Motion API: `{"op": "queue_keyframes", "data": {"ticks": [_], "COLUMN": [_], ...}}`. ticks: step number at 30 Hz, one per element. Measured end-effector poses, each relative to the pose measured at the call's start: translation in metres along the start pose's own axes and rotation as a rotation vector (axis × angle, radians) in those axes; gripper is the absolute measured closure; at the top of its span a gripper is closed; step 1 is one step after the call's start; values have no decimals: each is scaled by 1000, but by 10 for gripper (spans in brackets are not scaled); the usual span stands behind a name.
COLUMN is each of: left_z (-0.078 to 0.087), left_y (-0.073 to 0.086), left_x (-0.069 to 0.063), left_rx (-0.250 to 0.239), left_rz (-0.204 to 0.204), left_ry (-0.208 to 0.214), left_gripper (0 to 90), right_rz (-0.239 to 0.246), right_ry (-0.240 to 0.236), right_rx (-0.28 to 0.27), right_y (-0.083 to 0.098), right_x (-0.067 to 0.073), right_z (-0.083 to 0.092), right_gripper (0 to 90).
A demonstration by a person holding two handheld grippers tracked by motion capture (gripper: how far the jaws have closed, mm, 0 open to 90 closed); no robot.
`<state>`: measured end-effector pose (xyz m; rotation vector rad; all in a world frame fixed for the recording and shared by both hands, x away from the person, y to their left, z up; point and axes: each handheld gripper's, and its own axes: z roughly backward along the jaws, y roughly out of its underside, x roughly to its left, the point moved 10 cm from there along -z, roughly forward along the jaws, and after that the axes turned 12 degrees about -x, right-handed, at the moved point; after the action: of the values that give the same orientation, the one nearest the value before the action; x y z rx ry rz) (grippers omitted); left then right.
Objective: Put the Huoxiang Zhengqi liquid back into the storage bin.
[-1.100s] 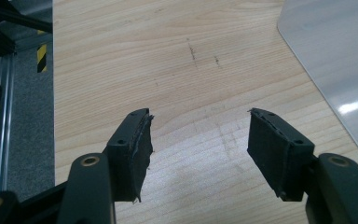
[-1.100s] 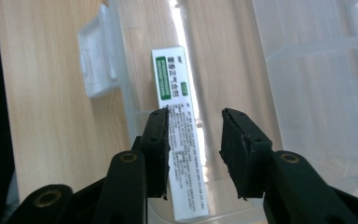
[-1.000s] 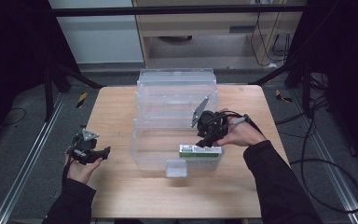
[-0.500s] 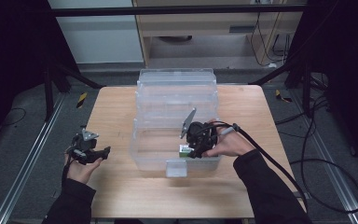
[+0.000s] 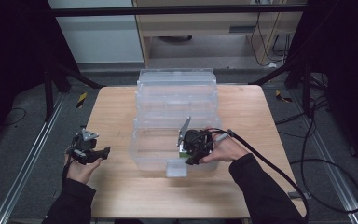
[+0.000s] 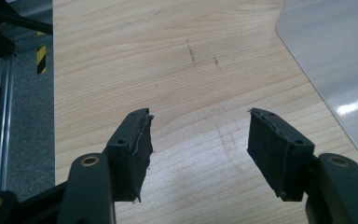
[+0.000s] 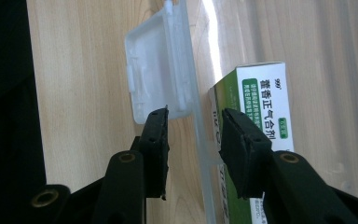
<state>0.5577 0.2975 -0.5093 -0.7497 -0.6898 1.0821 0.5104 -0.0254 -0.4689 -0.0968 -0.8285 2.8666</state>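
Note:
A clear plastic box (image 5: 151, 156) stands in the middle of the wooden table, its lid (image 5: 177, 84) folded open at the back. A green and white carton (image 7: 261, 93) lies inside against the front wall. My right gripper (image 5: 190, 157) points down over that wall. In the right gripper view (image 7: 195, 126) its jaws straddle the thin clear wall (image 7: 200, 154) with gaps on both sides, one jaw outside by the white latch (image 7: 151, 70), the other inside in front of the carton. My left gripper (image 5: 103, 151) rests open over bare wood (image 6: 198, 128), left of the box.
The table (image 5: 121, 196) has bare wood in front of and to both sides of the box. The box's rounded corner (image 6: 335, 70) lies to the right in the left gripper view. A cable (image 5: 279, 172) trails from the right gripper over the table's near right corner.
My right gripper has come down and toward the near left, from above the box's right part to its front wall. The left gripper has stayed put.

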Motion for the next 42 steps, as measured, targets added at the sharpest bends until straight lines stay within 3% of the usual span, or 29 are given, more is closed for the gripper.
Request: {"op": "queue_keyframes", "data": {"ticks": [24, 34, 42], "left_z": [4, 10, 14], "left_y": [-5, -15, -27], "left_x": [-1, -5, -12], "left_rx": [-15, -46, -75], "left_rz": [-10, -16, -49], "left_ry": [6, 19, 47], "left_gripper": [387, 387, 386], "right_rz": [-26, -38, -51], "right_ry": [-43, -40, -36], "right_rx": [0, 7, 7], "right_y": [8, 9, 9], "right_x": [5, 4, 4], "right_z": [-22, -28, -28], "right_gripper": [607, 633, 638]}}
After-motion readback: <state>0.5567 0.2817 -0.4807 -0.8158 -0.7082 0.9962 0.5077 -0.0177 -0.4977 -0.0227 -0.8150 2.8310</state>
